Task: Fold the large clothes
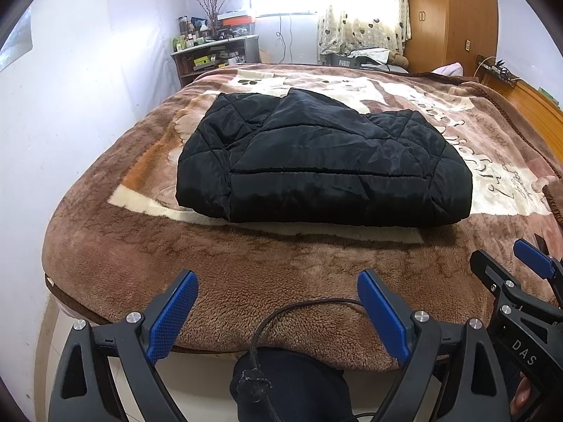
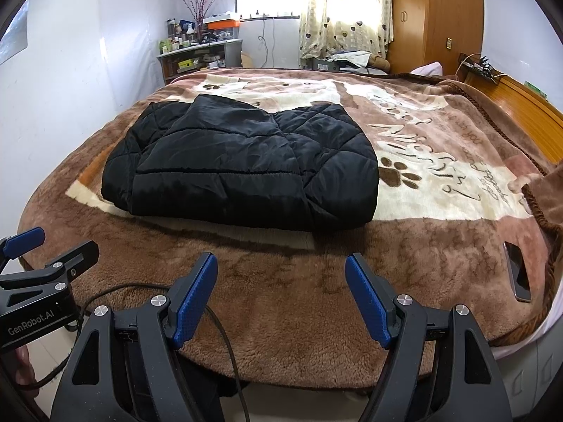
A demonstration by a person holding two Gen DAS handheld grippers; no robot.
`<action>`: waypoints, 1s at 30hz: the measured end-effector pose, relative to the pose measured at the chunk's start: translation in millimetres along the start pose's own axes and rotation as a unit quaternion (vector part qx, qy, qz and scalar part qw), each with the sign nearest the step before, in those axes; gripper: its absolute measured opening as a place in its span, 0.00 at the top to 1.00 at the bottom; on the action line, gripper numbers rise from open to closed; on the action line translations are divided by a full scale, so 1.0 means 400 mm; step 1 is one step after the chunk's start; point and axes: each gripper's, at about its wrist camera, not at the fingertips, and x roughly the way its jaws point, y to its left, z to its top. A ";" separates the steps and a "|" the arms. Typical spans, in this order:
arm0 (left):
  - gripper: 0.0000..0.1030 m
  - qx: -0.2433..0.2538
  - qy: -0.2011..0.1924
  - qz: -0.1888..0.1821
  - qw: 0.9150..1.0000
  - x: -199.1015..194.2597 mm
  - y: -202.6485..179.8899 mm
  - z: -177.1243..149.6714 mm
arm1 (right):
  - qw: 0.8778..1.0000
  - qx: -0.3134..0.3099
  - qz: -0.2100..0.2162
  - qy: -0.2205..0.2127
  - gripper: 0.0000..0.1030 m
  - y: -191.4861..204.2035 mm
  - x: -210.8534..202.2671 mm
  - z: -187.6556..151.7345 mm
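Note:
A black quilted jacket [image 1: 323,161] lies folded into a compact rectangle on the brown plush blanket [image 1: 246,281] that covers the bed. It also shows in the right wrist view [image 2: 242,168]. My left gripper [image 1: 278,302] is open and empty, hovering over the bed's near edge, well short of the jacket. My right gripper [image 2: 281,288] is open and empty too, beside the left one at the same edge. The right gripper shows at the right edge of the left wrist view [image 1: 520,263].
A phone [image 2: 519,270] lies on the blanket at the right. A black cable [image 1: 281,316] hangs between the grippers. A cluttered shelf [image 1: 218,56], a curtained window [image 1: 362,10] and a wooden wardrobe [image 1: 454,17] stand behind the bed. A white wall [image 1: 70,105] runs along its left side.

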 end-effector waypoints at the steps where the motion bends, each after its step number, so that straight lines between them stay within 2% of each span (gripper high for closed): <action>1: 0.10 0.001 0.000 0.000 1.000 0.000 0.001 0.000 | 1.000 0.000 0.000 0.000 0.27 -0.001 0.000 0.000; 30: 0.10 0.000 0.003 0.001 1.000 0.004 -0.004 -0.004 | 1.000 0.002 0.001 0.002 0.27 -0.004 0.002 -0.006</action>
